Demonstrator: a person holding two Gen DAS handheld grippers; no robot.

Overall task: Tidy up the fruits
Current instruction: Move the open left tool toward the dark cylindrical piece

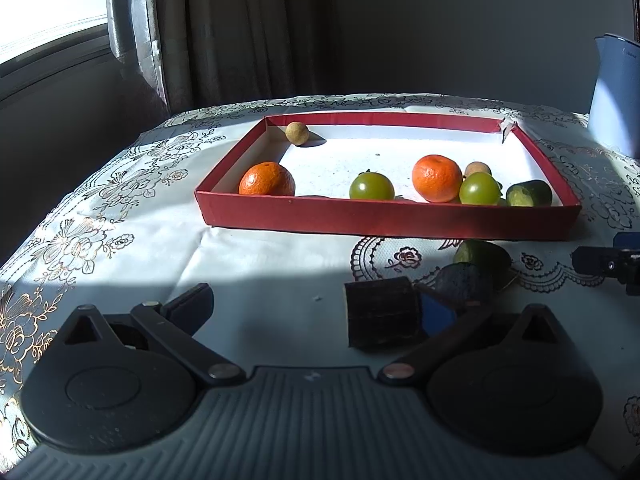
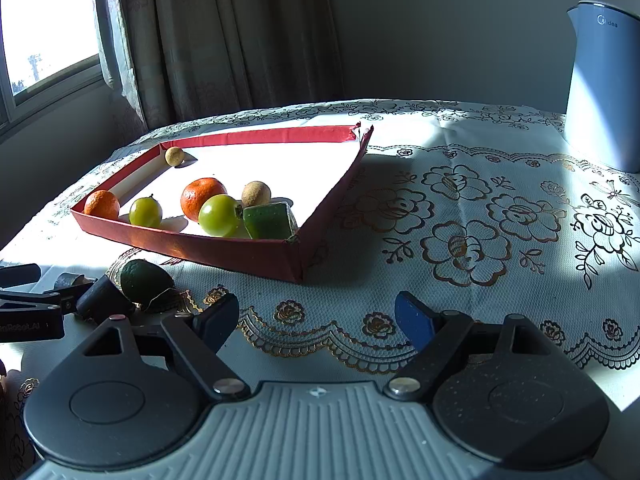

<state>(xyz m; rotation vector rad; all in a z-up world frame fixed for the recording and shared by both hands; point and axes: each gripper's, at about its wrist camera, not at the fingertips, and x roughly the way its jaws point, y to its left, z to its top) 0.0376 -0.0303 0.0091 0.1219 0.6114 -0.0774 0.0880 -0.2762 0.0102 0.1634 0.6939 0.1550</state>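
Fruit fills a shallow red cardboard tray (image 1: 384, 220); both grippers, left (image 1: 296, 312) and right (image 2: 316, 320), spread wide, flank a stray dark green avocado (image 2: 146, 284).

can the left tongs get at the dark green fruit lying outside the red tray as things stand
Probably yes. The dark green fruit lies on the tablecloth just ahead of the open left tongs, right of their centreline, outside the red tray. Nothing sits between them; the right tongs are clear.
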